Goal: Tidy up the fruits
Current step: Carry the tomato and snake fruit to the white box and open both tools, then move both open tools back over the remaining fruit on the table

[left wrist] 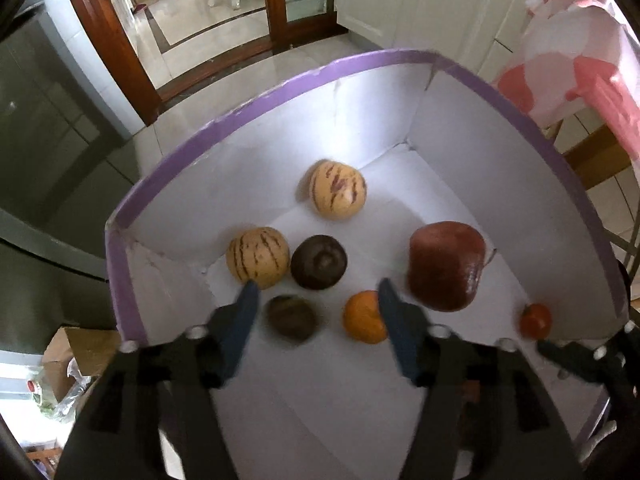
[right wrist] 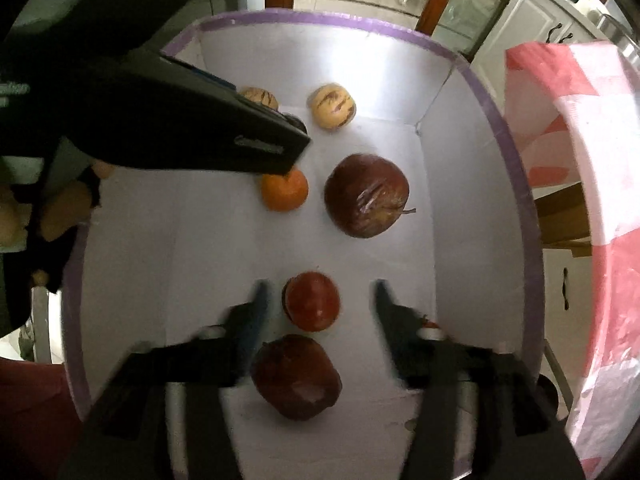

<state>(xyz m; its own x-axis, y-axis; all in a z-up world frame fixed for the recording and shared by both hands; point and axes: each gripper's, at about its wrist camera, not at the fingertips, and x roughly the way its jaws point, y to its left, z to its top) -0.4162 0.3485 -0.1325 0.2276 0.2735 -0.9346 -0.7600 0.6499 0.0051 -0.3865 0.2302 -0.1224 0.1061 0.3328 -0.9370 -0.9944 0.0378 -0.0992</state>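
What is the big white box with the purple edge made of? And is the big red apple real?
White box with purple rim: looks like matte cardboard, creased at the corners. Large dark-red apple: glossy, wrinkly sheen, maybe plastic film; real or fake, I cannot tell.

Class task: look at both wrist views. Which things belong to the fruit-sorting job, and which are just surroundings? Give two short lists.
Part of the job:
white box with purple rim
two striped yellow fruits
orange
large red apple
dark round fruits
small red fruit
left gripper
right gripper

Just surroundings:
pink and white cloth
white cabinets
wooden door frame
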